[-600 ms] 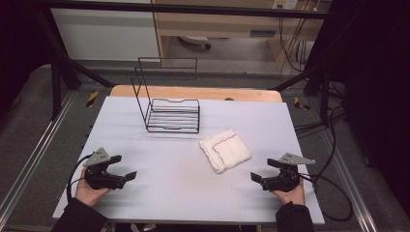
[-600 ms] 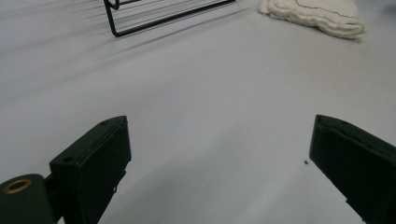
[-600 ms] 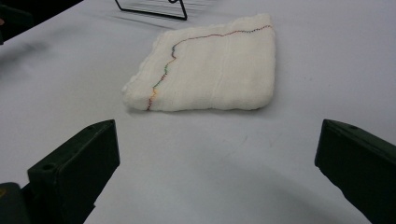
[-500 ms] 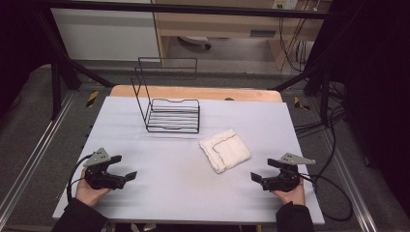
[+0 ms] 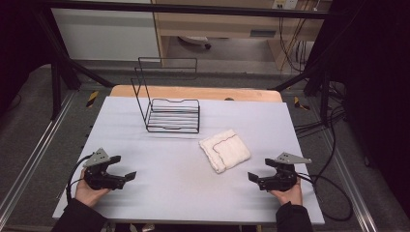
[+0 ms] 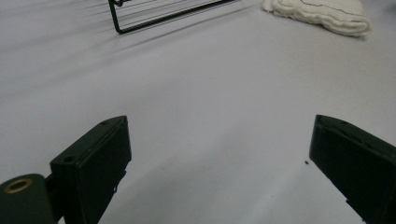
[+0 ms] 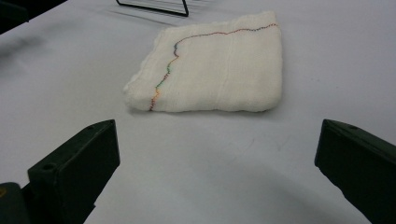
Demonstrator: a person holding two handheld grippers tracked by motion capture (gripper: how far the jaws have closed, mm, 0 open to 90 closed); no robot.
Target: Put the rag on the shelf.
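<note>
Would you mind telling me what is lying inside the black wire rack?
Nothing lies inside the wire rack; through its bars the grey table shows. The folded cloth lies apart, beside it.

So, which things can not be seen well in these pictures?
- Folded cloth: the left gripper view's top edge cuts off its far part.
- Wire rack: the right gripper view's top edge cuts off all but its base.
- Cloth's underside: hidden, lying on the table.
- Inner folds: hidden by the top layer.

High view looks forward and down over the whole table [image 5: 159,193]. Gripper views sit low, close to the tabletop. Both share the folded cloth [image 6: 322,14] and wire rack [image 7: 154,7].
</note>
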